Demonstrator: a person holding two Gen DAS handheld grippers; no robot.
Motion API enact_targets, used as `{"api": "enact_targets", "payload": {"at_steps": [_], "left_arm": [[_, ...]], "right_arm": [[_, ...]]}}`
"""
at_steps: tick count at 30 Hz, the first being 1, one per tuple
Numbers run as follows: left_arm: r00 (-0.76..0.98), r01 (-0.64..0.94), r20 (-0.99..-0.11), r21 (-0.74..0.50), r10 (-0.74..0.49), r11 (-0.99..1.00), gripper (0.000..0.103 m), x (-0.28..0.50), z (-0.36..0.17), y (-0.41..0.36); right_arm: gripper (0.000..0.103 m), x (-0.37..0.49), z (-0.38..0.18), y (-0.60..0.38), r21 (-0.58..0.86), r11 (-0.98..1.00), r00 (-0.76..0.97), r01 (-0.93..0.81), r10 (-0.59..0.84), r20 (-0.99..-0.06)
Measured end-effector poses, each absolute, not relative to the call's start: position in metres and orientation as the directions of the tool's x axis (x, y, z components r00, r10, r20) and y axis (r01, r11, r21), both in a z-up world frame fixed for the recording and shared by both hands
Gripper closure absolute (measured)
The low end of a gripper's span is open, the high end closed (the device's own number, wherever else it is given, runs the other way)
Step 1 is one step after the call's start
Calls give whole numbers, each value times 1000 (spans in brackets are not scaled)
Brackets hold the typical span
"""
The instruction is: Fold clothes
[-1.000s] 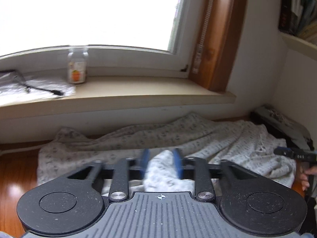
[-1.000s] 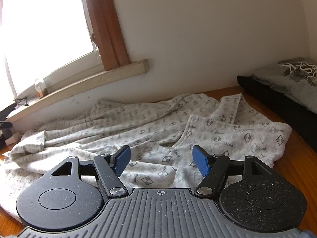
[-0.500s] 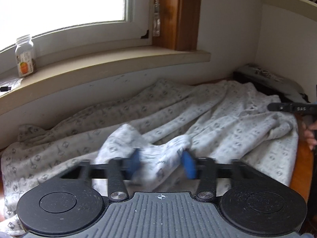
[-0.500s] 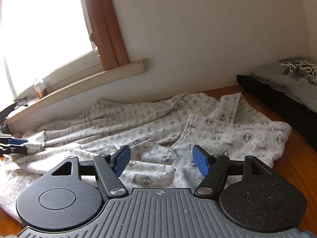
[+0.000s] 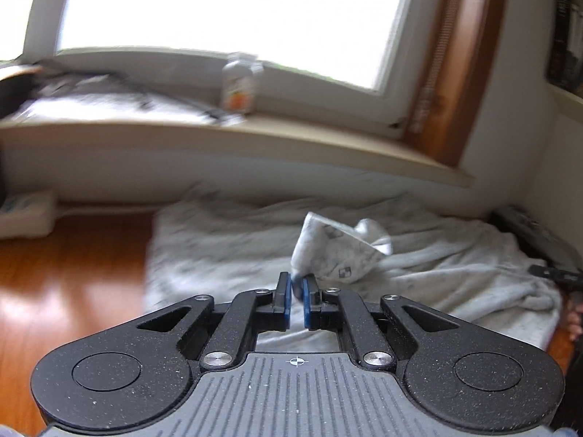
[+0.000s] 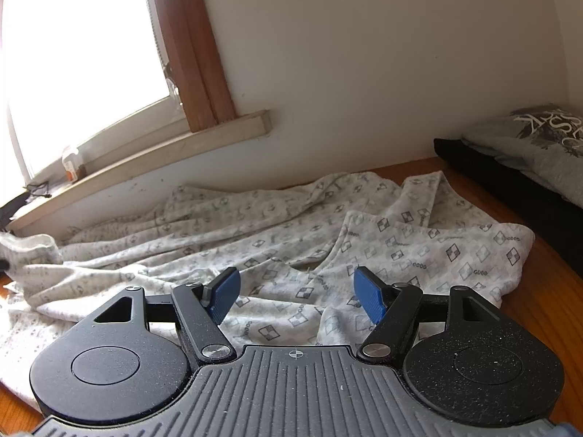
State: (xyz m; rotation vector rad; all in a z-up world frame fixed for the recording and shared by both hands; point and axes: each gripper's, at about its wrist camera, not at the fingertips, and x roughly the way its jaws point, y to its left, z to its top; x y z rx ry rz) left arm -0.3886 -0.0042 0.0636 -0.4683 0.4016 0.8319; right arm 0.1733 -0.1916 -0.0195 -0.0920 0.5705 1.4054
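A white patterned garment [image 6: 364, 225] lies spread and rumpled on the wooden floor [image 5: 73, 273] below the window. My left gripper [image 5: 297, 293] has its blue pads closing on a bunched edge of the garment [image 5: 339, 255], which stands up just beyond the fingertips. In the right wrist view that raised edge [image 6: 32, 251] shows at the far left. My right gripper [image 6: 297, 293] hovers open low over the garment's near part, with nothing between its fingers. From the left wrist view, the right gripper's tip [image 5: 554, 275] shows at the right edge.
A windowsill [image 5: 291, 138] with a small jar [image 5: 238, 83] runs along the wall behind the garment. A stack of dark and grey clothes [image 6: 528, 153] lies at the right. A white box [image 5: 25, 215] sits on the floor at the left.
My left gripper's jaws have narrowed onto a fold of the garment and the gripper has swung left, lifting that edge. The right gripper has not moved.
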Motion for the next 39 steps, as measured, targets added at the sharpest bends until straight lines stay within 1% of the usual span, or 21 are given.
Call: {"api": "enact_targets", "payload": {"at_steps": [2,6,7,8,10,12,13,14,15,17,20,21,22,24,26,27,28,29,34,37,39], "left_arm": [[589,-798,-519,-250,620,549,94,-400,61,0],[584,-804,-507,-251,634,539,94,-405,64,0],[588,-801,-502,-250,634,544,84,-403,66,-1],[592,-798,-497,-249,635,550,71,-402,68,-2],[597,-791,-486,-224,638,569,58,-394,73,-2],[605,-779,-480,-189,635,599,49,-381,77,-5],[609,-771,-478,-172,632,613,36,-374,78,-5],[614,-764,-477,-156,629,627,26,-368,79,-6],[619,-756,-474,-144,626,638,26,-363,79,-4],[615,-750,-498,-132,611,648,26,-354,75,4],[598,-748,-544,-116,588,654,26,-343,67,20],[592,-745,-559,-104,581,659,26,-339,65,25],[584,-742,-575,-92,573,664,29,-336,62,29],[575,-736,-599,-83,557,672,38,-333,57,36],[569,-733,-616,-82,544,675,63,-332,54,42],[569,-733,-621,-87,539,675,67,-333,54,44],[574,-731,-623,-98,531,675,78,-334,53,47],[578,-730,-625,-109,524,675,85,-335,52,50],[596,-729,-620,-152,510,668,88,-342,55,58],[601,-725,-623,-160,501,670,88,-341,55,62],[612,-720,-623,-185,487,669,88,-343,54,66]], "right_arm": [[34,173,-20,-192,269,186,56,-945,902,-429],[34,174,-20,-192,269,182,51,-946,902,-429],[34,174,-20,-191,269,181,50,-946,901,-431],[34,174,-20,-191,268,180,48,-946,900,-433],[34,174,-20,-191,268,182,50,-946,899,-434],[34,173,-20,-191,267,184,53,-946,900,-434],[34,173,-20,-191,266,185,54,-946,900,-433],[34,173,-20,-191,264,185,56,-946,900,-432],[34,172,-20,-191,260,187,59,-947,901,-430],[33,169,-18,-191,242,179,61,-954,903,-426],[30,153,-12,-186,154,139,59,-978,899,-435],[30,145,-9,-181,144,106,30,-984,894,-448],[30,136,-6,-174,146,63,-11,-987,889,-457],[30,115,1,-158,151,-25,-93,-988,881,-463],[32,88,6,-139,135,-113,-163,-984,869,-466],[33,73,8,-128,126,-158,-199,-979,860,-470],[33,57,9,-117,120,-205,-238,-971,847,-475],[33,42,10,-106,115,-252,-276,-961,832,-481],[33,-21,8,-54,117,-428,-419,-896,730,-541],[33,-47,4,-32,161,-496,-485,-853,641,-595],[34,-57,3,-25,168,-522,-504,-836,612,-609]]}}
